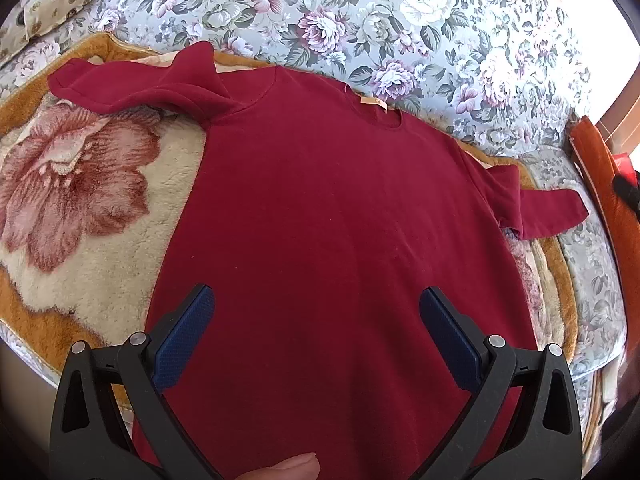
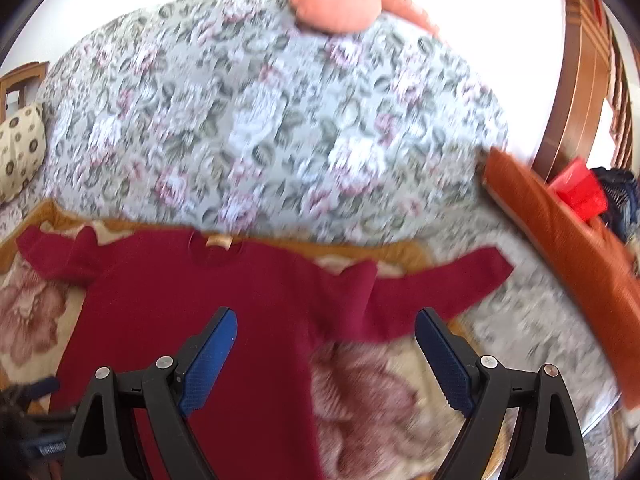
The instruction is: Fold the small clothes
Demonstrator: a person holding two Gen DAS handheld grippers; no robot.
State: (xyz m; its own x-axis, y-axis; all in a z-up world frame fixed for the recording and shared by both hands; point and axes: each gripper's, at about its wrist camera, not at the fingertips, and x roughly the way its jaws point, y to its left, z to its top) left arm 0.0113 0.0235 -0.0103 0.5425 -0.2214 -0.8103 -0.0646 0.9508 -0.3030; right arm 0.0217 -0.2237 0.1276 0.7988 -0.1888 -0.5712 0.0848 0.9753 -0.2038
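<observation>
The left gripper (image 1: 316, 316) hangs over the dark red sweater (image 1: 320, 216), jaws spread and holding nothing; a fingertip (image 1: 288, 468) shows only here. The sweater lies flat on a flower-patterned plush blanket (image 1: 80, 208), neckline away from the cameras, sleeves out sideways. The right gripper (image 2: 326, 340), jaws likewise spread, alone shows a peach cushion (image 2: 336, 4) and a red box (image 2: 580, 188).

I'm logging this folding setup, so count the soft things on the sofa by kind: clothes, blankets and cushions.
Clothes: 1, the dark red top, spread flat.
Blankets: 1, the fleece flower blanket under it.
Cushions: 2, a cream patterned cushion and a pink cushion.
Total: 4.
</observation>
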